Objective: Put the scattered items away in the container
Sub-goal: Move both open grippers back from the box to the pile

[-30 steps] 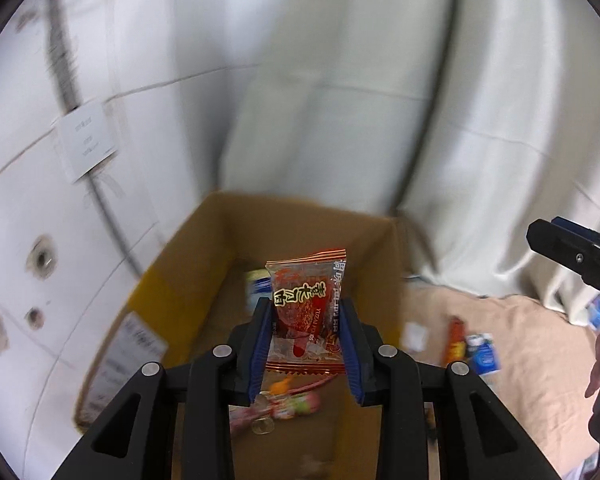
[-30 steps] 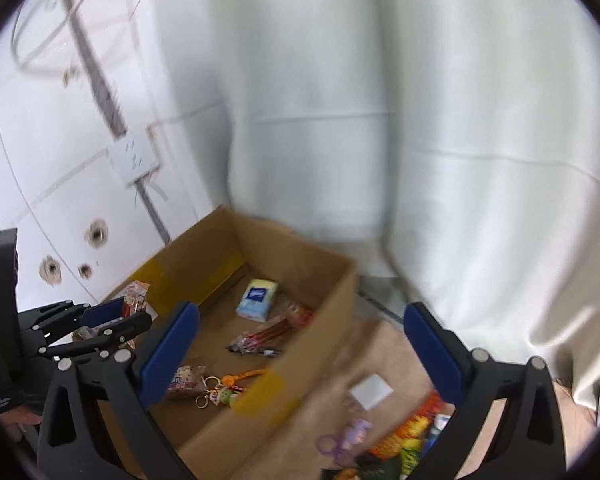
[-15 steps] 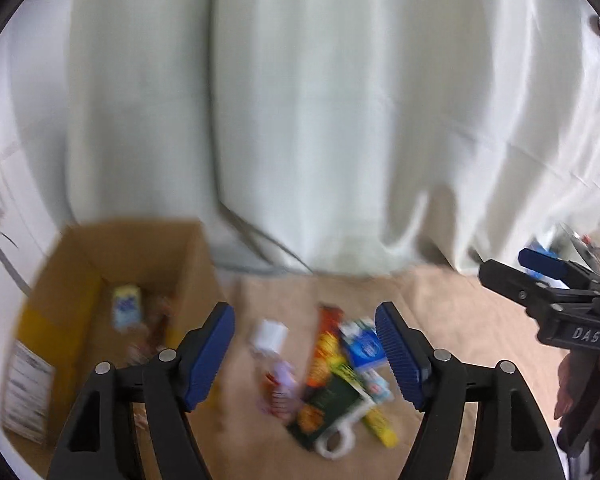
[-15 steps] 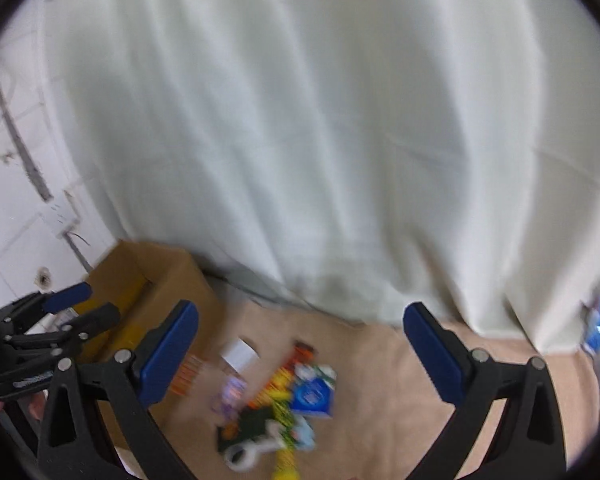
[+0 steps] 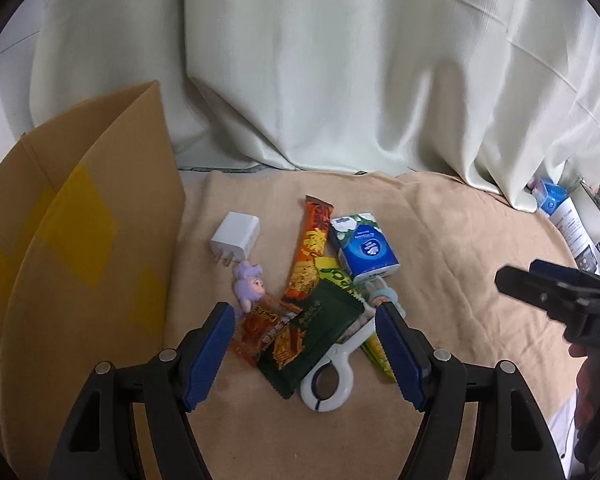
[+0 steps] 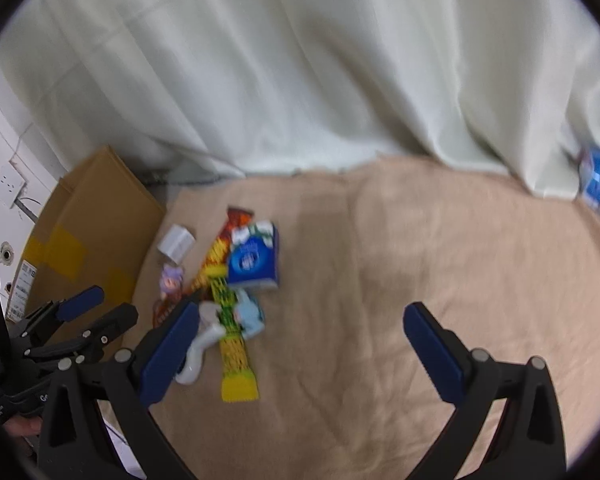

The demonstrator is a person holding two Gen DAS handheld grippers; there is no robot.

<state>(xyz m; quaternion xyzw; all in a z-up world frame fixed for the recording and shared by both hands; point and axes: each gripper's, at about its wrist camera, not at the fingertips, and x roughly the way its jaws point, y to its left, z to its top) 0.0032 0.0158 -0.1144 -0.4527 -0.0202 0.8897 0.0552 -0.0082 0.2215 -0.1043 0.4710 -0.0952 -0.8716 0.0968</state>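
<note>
Scattered items lie in a loose pile on a beige cloth, just beside the cardboard box (image 5: 80, 216).

Left wrist view: the left hand-held gripper (image 5: 305, 354) hangs above the near end of the pile with its jaws wide and nothing between the blue pads (image 5: 208, 356). Below it lie a dark green snack packet (image 5: 312, 338), a small red sachet (image 5: 256, 328) and a white looped tool (image 5: 332, 376), the packet overlapping both. Farther off are a long orange snack bar (image 5: 310, 256), a blue tissue pack (image 5: 364, 246) resting partly on a yellow-green wrapper (image 5: 336, 276), a purple doll charm (image 5: 250, 290) and a white charger plug (image 5: 236, 238). The box stands at the left, its yellow-taped wall facing the camera, so its inside is hidden. A pale curtain (image 5: 340, 60) hangs behind. The right hand-held gripper (image 5: 556, 292) enters from the right edge.

Right wrist view: the picture is blurred. The right hand-held gripper (image 6: 300, 344) is spread wide over bare cloth (image 6: 420, 240), holding nothing. The pile lies to its left, with the tissue pack (image 6: 254, 260), a long yellow wrapper (image 6: 232, 332) and what seems to be a pale blue toy (image 6: 250, 314) distinguishable. The box (image 6: 88, 224) stands beyond, and the left hand-held gripper (image 6: 88, 316) shows at the lower left.
</note>
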